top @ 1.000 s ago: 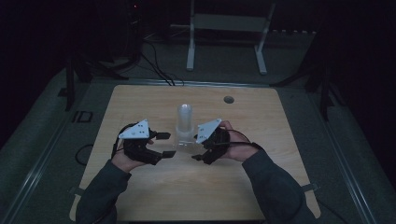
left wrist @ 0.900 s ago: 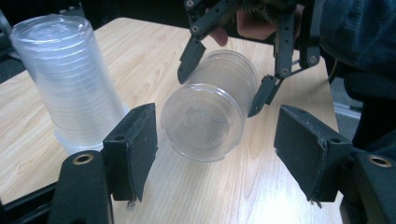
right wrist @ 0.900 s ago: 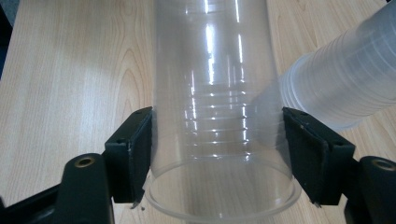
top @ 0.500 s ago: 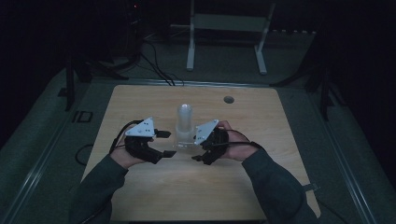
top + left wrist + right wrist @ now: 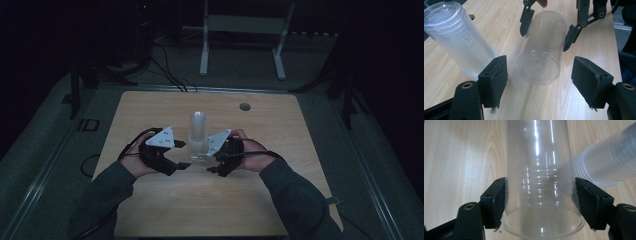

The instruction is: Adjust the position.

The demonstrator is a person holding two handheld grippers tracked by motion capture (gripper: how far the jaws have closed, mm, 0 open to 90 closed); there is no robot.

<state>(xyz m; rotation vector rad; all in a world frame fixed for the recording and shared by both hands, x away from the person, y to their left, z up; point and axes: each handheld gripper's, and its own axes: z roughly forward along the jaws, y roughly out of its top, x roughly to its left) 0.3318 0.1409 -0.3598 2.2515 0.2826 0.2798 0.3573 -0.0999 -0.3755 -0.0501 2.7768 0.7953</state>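
While the right gripper (image 5: 540, 202) clamps a single clear cup (image 5: 541, 182) near its rim, the left gripper (image 5: 540, 77) waits with its fingers wide around the cup's base.

Both right fingers (image 5: 495, 202) press the cup's wall, holding it on its side so its closed bottom faces the left gripper, probably to pass it over or steady it for pulling; the left fingers (image 5: 495, 80), whose jaws have just been opening, stand clear of the plastic with the cup (image 5: 542, 55) between them but untouched. Just beside it the stack of cups (image 5: 197, 135) stands upside down on the counter (image 5: 280, 190), likely the source of this cup. Compared with a second ago, the left hand (image 5: 135, 162) has edged closer to the stack, while the right hand (image 5: 245, 155) has kept its place.
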